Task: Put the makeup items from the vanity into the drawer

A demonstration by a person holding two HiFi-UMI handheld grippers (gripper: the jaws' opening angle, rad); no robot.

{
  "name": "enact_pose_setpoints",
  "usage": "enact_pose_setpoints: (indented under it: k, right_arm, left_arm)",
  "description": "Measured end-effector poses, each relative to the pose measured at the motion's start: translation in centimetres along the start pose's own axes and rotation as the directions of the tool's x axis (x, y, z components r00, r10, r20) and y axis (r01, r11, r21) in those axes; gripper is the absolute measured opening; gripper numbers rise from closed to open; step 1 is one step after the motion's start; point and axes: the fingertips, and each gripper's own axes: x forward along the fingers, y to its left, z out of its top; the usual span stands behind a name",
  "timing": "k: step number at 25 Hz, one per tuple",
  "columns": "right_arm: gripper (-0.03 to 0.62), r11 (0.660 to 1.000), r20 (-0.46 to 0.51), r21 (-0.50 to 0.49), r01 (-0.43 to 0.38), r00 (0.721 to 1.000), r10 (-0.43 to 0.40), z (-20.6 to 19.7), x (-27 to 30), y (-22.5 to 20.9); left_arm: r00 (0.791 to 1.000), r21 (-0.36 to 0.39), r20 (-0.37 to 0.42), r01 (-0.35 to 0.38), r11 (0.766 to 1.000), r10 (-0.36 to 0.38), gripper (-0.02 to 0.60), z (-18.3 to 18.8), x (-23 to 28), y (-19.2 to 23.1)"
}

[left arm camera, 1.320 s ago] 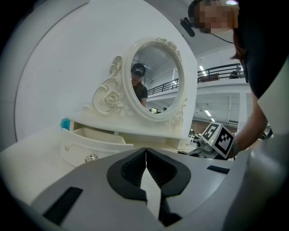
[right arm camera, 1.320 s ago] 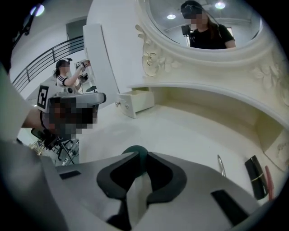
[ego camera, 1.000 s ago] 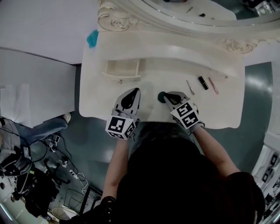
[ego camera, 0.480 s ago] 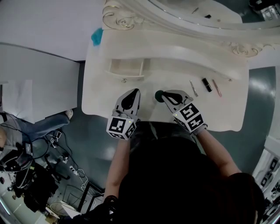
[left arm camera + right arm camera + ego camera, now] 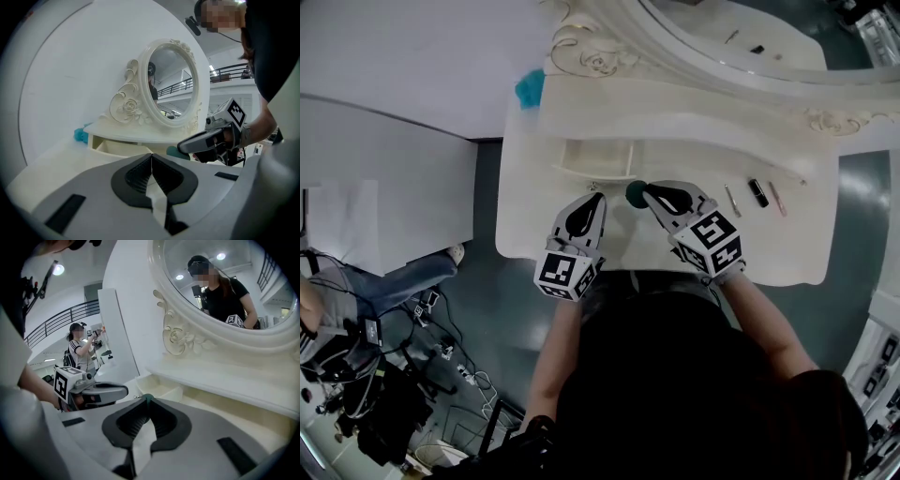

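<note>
Here, the open drawer is standing pulled out of the cream vanity, and everything else is sitting around it. The right gripper is hovering just outside the drawer's front right corner. Its jaws are pinching a small dark green round item at their very tips. In the right gripper view the green item is peeking out above the closed pads of the right gripper, with the drawer lying just beyond it. The item is not inside the drawer.

The left gripper is hanging just in front of the drawer, beside the right one, the two tips being near each other but apart. In the left gripper view the jaws of the left gripper are pressing together with nothing between them. The drawer is showing ahead and to the left, and the green item to the right.

Well to the right of the drawer, three more makeup items are lying on the vanity top: a slim silver pencil, a short black tube and a thin pink stick. Behind the drawer's left end, a teal object is sitting at the vanity's back corner. The oval mirror is rising behind the drawer.
</note>
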Motion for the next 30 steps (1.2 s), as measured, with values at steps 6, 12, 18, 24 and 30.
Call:
enact_pose_setpoints:
  k: [6, 12, 18, 24, 30]
  right_arm:
    - [0.035, 0.999, 0.037, 0.043, 0.019, 0.999, -0.021, 3.1, 2.6, 0.2]
    - [0.035, 0.998, 0.028, 0.039, 0.045, 0.999, -0.046, 5.2, 5.9, 0.1]
    - [0.035, 0.997, 0.001, 0.033, 0.068, 0.998, -0.068, 5.9, 8.5, 0.0]
    - [0.036, 0.995, -0.056, -0.006, 0.101, 0.993, -0.101, 5.5, 9.4, 0.1]
    - [0.037, 0.991, -0.093, -0.044, 0.123, 0.988, -0.127, 5.8, 10.2, 0.6]
  left_arm:
    - [1.000, 0.007, -0.004, 0.018, 1.000, -0.018, 0.012, 1.2, -0.6, 3.2]
    - [1.000, -0.002, -0.002, 0.027, 1.000, -0.027, 0.012, 1.8, -1.1, 6.0]
    - [0.999, -0.015, -0.007, 0.040, 0.999, -0.041, 0.012, 1.9, -1.0, 7.6]
    - [0.997, -0.015, -0.022, 0.076, 0.997, -0.077, 0.012, 1.6, -0.6, 8.0]
    - [0.993, -0.019, -0.028, 0.111, 0.994, -0.112, 0.012, 1.4, -0.4, 7.8]
